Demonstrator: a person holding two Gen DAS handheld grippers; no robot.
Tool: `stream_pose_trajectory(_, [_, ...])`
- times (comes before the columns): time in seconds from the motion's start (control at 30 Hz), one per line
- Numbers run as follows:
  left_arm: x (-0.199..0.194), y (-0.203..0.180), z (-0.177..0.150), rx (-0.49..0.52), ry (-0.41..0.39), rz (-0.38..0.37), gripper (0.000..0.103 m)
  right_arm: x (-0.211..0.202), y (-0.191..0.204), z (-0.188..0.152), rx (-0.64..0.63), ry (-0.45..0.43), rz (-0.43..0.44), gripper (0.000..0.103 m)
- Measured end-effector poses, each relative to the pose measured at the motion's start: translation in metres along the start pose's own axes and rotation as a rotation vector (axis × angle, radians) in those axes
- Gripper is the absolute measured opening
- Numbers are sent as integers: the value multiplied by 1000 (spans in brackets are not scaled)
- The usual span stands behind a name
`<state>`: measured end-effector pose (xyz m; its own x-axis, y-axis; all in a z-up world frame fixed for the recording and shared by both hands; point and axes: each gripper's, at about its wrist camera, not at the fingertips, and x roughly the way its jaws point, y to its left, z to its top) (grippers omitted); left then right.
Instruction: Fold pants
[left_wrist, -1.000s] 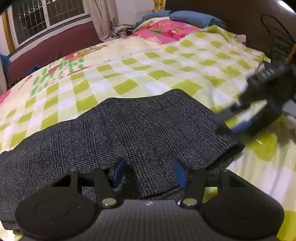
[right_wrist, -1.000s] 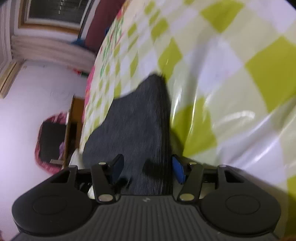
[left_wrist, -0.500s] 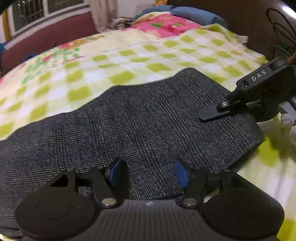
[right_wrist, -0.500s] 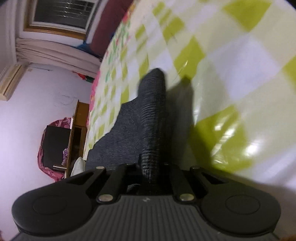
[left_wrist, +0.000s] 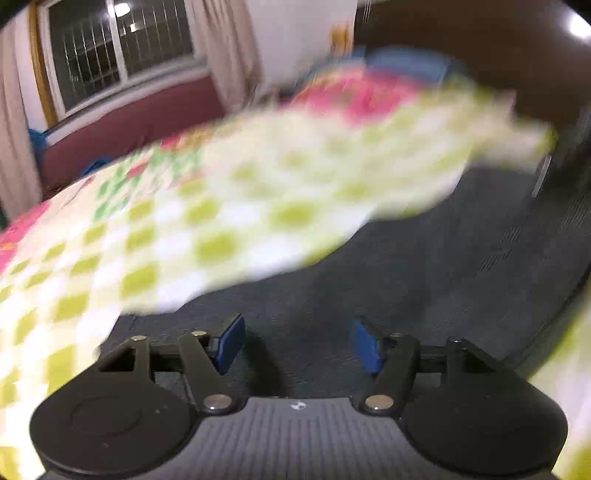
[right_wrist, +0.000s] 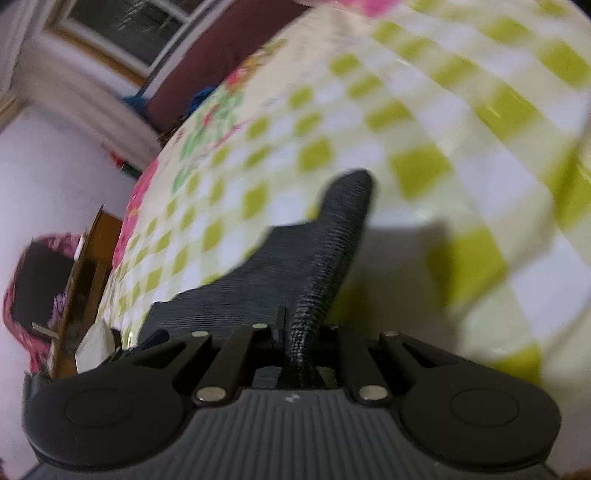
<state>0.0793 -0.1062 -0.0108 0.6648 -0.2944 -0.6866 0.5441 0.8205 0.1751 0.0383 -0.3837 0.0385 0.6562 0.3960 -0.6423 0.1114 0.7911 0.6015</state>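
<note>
Dark grey pants (left_wrist: 424, 277) lie on the green-and-white checked bedsheet (left_wrist: 184, 229); in the blurred left wrist view their right side rises toward the frame's edge. My left gripper (left_wrist: 297, 347) hovers over the near part of the pants. Its jaws are opening, and its blue pads (left_wrist: 229, 345) stand apart on either side of the cloth without pressing it. In the right wrist view my right gripper (right_wrist: 299, 332) is shut on a ribbed edge of the pants (right_wrist: 332, 236), holding it up above the bedsheet (right_wrist: 461, 147).
A barred window (left_wrist: 122, 55) and a maroon wall band (left_wrist: 129, 125) lie beyond the bed. Pink bedding (left_wrist: 362, 96) and a blue pillow (left_wrist: 410, 62) sit at the far end. A wooden cabinet (right_wrist: 88, 266) stands beside the bed at the left.
The right gripper closed on the pants' ribbed edge and lifted it off the sheet. In the left wrist view the pants' right side rose and the right gripper left the frame.
</note>
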Motion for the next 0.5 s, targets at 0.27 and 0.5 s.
stream_pose_trajectory(0.27, [-22,34,-19,-142,-38,-68,78,26,140,4,-290,51,-29,8])
stream_pose_trajectory(0.5, [-53,63,-48,-268,9,-74,81,101,225,-28,-487,163,-70,8])
